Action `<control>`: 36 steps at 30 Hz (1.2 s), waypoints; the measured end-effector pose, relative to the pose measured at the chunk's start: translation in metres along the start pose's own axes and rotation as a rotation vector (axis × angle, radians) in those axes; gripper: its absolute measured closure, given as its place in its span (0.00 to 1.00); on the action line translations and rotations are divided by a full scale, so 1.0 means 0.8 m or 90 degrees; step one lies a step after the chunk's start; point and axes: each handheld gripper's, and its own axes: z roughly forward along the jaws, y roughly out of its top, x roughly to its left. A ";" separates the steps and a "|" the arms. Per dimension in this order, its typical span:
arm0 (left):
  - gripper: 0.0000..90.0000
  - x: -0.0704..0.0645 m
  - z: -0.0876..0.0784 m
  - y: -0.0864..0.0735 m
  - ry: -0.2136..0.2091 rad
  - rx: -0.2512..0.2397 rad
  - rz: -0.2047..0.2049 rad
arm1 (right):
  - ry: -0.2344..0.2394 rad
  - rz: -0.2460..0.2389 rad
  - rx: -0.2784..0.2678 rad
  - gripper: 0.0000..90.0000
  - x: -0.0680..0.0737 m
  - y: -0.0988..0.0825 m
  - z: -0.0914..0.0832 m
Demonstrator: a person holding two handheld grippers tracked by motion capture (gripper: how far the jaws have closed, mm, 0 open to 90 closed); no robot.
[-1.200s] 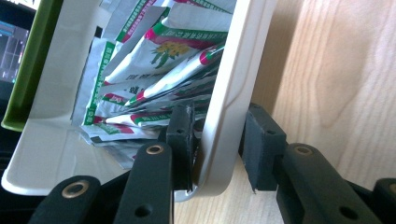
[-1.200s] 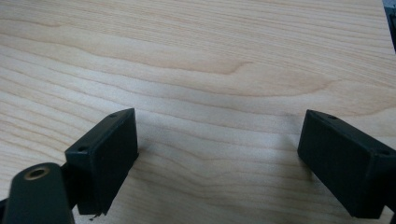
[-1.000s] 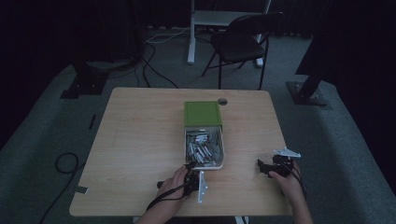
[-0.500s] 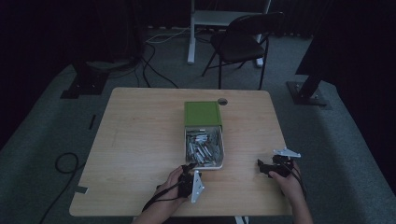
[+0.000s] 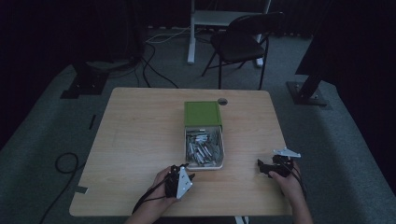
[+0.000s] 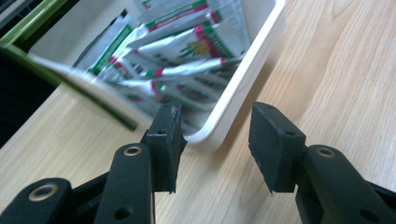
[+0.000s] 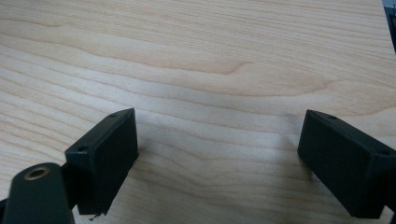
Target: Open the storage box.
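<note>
Now left gripper (image 6: 212,140) opened, apparently off tray (image 6: 243,88).

wood table (image 5: 135,140), white tray (image 5: 204,166) w/ sachets (image 5: 201,147), green box (image 5: 201,113)

The high view is very dim. The room behind the table (image 5: 140,140) is lost in black, and the floor is seen only as dull grey. The tabletop is the lightest part, yet its colours are muddy and small things on it are hard to make out. No hard shadows are seen there.

The two gripper views are much brighter and the wood grain is shown clearly. In the left gripper view, soft blur is seen on the packets (image 6: 187,46) in the white tray (image 6: 243,79), and a shadow is cast beside the tray. In the right gripper view, pale light is spread evenly, with faint shadows under the black jaws.
</note>
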 end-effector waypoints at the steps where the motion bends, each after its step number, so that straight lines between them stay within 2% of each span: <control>1: 0.62 0.002 -0.002 -0.002 0.002 -0.001 -0.006 | 0.000 0.000 0.000 0.13 0.000 0.000 0.000; 3: 0.62 0.004 -0.003 -0.004 0.003 -0.001 -0.010 | 0.000 0.000 0.000 0.13 0.000 0.000 0.000; 4: 0.62 0.009 -0.006 -0.007 0.007 -0.002 -0.025 | 0.000 0.000 0.000 0.13 0.000 0.000 0.000; 7: 0.62 0.013 -0.008 -0.011 0.010 0.001 -0.034 | 0.000 0.000 0.000 0.13 0.000 0.000 0.000; 9: 0.62 0.018 -0.012 -0.018 0.016 0.003 -0.053 | 0.000 0.000 0.000 0.13 0.000 0.000 0.000; 11: 0.62 0.018 -0.012 -0.018 0.016 0.003 -0.053 | 0.000 0.000 0.000 0.13 0.000 0.000 0.000; 12: 0.62 0.025 -0.014 -0.026 0.020 -0.001 -0.078 | 0.000 0.000 0.000 0.13 0.000 0.000 0.000; 21: 0.62 0.051 -0.023 -0.050 0.044 0.010 -0.134 | -0.001 -0.002 0.000 0.13 0.000 0.000 0.000; 31: 0.62 0.071 -0.028 -0.081 0.044 0.025 -0.202 | -0.001 -0.002 0.000 0.13 0.000 0.000 0.000; 33: 0.62 0.075 -0.029 -0.087 0.055 0.034 -0.205 | -0.001 -0.003 0.000 0.13 0.000 0.000 0.000; 36: 0.62 0.081 -0.031 -0.095 0.060 0.034 -0.232 | -0.001 -0.002 0.000 0.13 0.000 0.000 0.000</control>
